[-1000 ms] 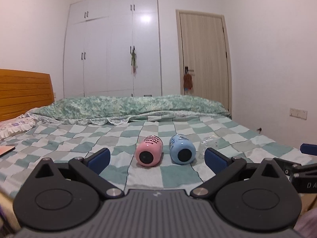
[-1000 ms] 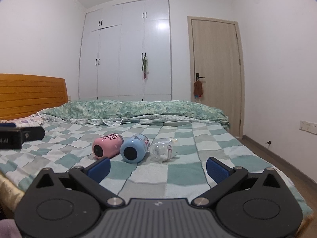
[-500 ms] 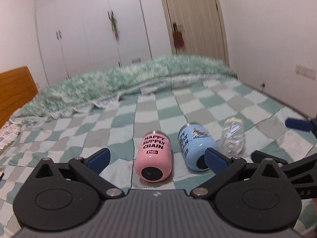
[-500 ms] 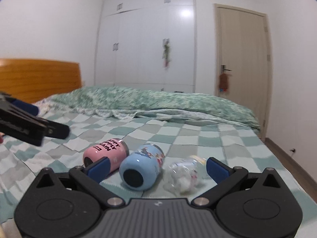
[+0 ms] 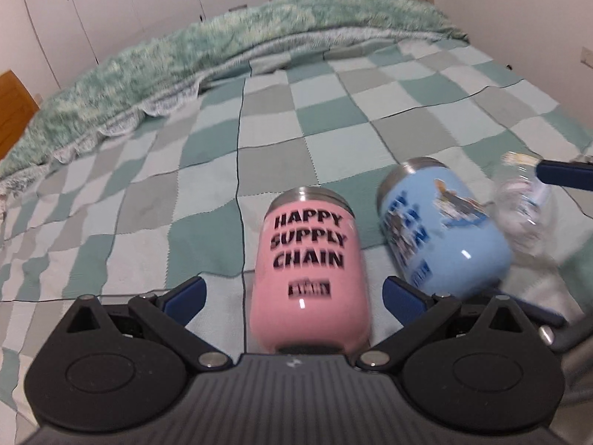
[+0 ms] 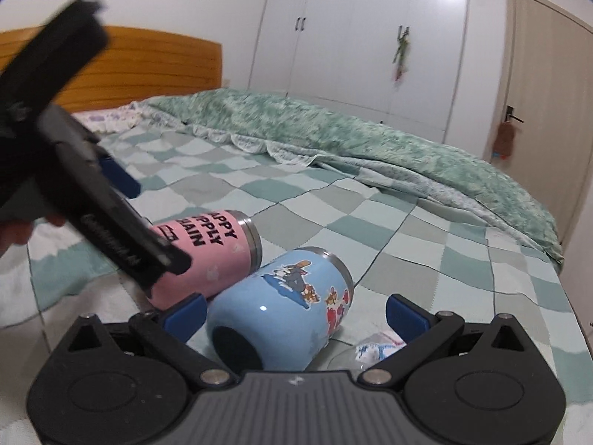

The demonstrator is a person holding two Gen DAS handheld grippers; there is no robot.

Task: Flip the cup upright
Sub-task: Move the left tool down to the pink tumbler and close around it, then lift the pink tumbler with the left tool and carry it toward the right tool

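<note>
Between the wide-open fingers of the left claw (image 5: 292, 294), the pink cup (image 5: 309, 278) is lying sideways on the bed (image 5: 148, 204), awaiting closure; the right claw (image 6: 294, 313), equally wide, is straddling the blue cup (image 6: 278, 315).

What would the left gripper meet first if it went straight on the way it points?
Most likely the pink cup, lying on its side between the open left gripper's fingers, base toward the camera; depth is unclear.

The pink cup (image 5: 310, 276) and blue cup (image 6: 278, 311) lie side by side, touching or nearly so, leaving no passage between. A clear bottle (image 5: 524, 215) crowds the blue cup's far side. Open blanket (image 5: 155, 200) lies left of the pink cup.
</note>
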